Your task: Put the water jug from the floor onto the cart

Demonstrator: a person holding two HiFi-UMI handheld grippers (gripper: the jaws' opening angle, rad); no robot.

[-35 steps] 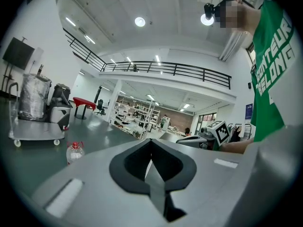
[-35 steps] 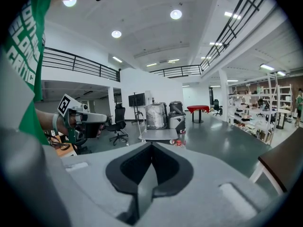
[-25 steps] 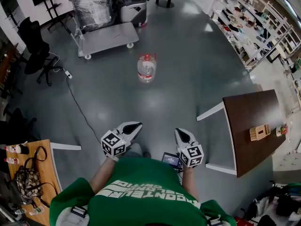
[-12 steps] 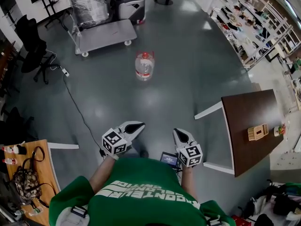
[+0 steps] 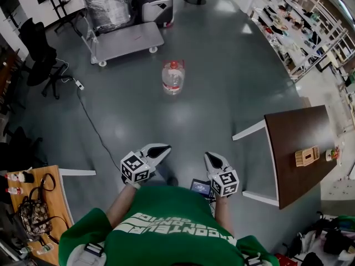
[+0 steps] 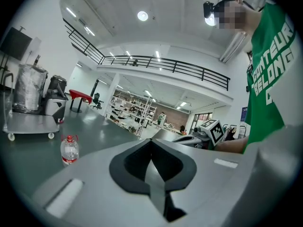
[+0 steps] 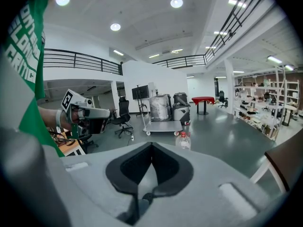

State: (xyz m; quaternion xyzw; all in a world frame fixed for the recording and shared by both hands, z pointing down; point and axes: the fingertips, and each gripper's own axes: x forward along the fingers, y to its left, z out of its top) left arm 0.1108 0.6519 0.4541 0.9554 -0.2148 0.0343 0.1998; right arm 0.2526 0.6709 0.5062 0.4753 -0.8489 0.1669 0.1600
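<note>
I am holding both grippers low and close in front of my green shirt, side by side but apart, pointing out over the grey floor (image 5: pixel 233 87). My left gripper (image 5: pixel 161 148) has its jaws pressed fully together with nothing between them. My right gripper (image 5: pixel 209 155) is the same, jaws closed on each other and carrying nothing. The water jug (image 5: pixel 173 77) stands upright on the floor well ahead of both grippers, roughly in line with the gap between them. It is clear plastic with a red cap and a red band near its base, and nothing touches it. Beyond it, near but not touching, is the cart (image 5: pixel 128 41), a flat grey platform on small wheels, with a plastic-wrapped load (image 5: pixel 108 6) on its far end. A dark grey machine (image 5: pixel 156 7) stands just beside the cart. To my right is a brown table (image 5: pixel 294 143) with a small wooden block (image 5: pixel 306 155) on it. At my left is a wooden desk (image 5: pixel 52 193) carrying a handbag (image 5: pixel 32 210). A black cable (image 5: pixel 91 123) trails across the floor from near a black office chair (image 5: pixel 37 49).
</note>
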